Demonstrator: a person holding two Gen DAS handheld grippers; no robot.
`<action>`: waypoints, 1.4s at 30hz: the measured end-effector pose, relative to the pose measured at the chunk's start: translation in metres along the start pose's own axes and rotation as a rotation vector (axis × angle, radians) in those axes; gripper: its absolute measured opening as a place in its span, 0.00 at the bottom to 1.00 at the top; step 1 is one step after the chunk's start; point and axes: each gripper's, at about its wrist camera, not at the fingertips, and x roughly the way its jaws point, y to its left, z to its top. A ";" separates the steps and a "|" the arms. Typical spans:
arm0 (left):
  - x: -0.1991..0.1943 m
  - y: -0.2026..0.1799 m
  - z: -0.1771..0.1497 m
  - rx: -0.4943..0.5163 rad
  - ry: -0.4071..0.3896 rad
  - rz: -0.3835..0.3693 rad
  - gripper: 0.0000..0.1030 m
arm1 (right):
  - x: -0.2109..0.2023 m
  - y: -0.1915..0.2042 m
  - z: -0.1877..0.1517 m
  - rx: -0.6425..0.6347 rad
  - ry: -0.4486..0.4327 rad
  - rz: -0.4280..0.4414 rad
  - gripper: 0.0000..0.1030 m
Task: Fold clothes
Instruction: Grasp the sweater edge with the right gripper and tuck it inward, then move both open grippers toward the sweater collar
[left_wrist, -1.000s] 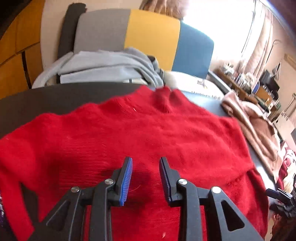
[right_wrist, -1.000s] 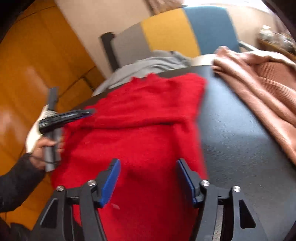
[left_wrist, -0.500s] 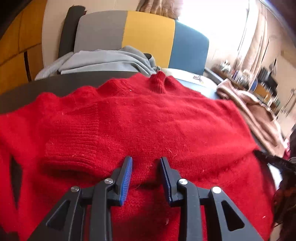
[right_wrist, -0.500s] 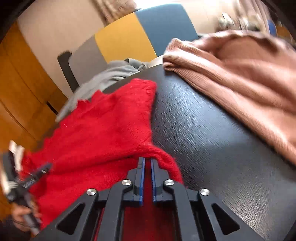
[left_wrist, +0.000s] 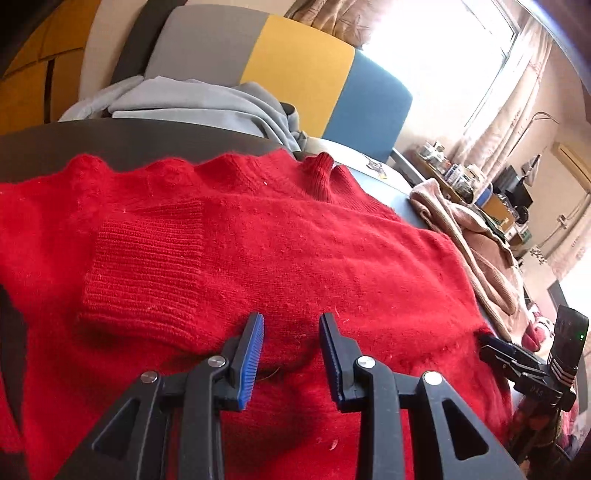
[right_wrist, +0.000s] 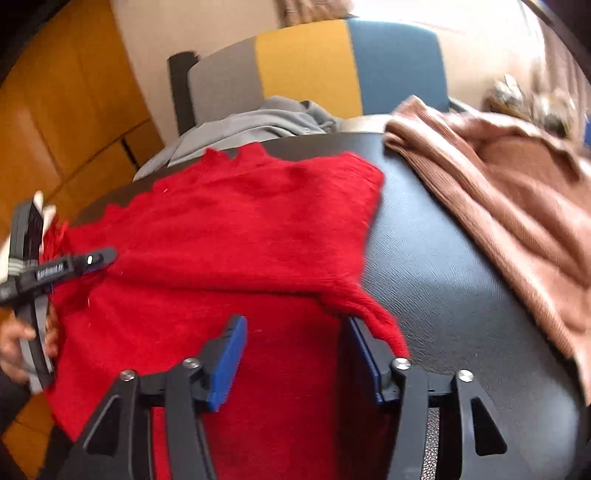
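sweater flat on table, long axis across both grippers | left gripper open, empty, over near edge | right gripper open, empty, at its right corner, nearer that flap

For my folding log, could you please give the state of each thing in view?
Red sweater: flat on the table, one sleeve folded across its body.
Pink sweater: crumpled, unfolded.
Grey garment: heaped on the chair.
Left gripper: jaws open.
Right gripper: jaws open.

Home living room: curtains, cluttered shelf, tricolour chair.
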 end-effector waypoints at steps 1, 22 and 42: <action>0.000 -0.001 0.001 0.017 0.010 0.006 0.31 | -0.001 0.006 0.003 -0.023 -0.003 -0.002 0.58; 0.057 -0.010 0.136 0.233 0.025 0.190 0.58 | 0.140 0.028 0.189 -0.048 0.113 0.113 0.96; 0.154 -0.018 0.184 0.267 0.173 0.034 0.11 | 0.212 0.067 0.225 -0.316 0.180 0.086 0.13</action>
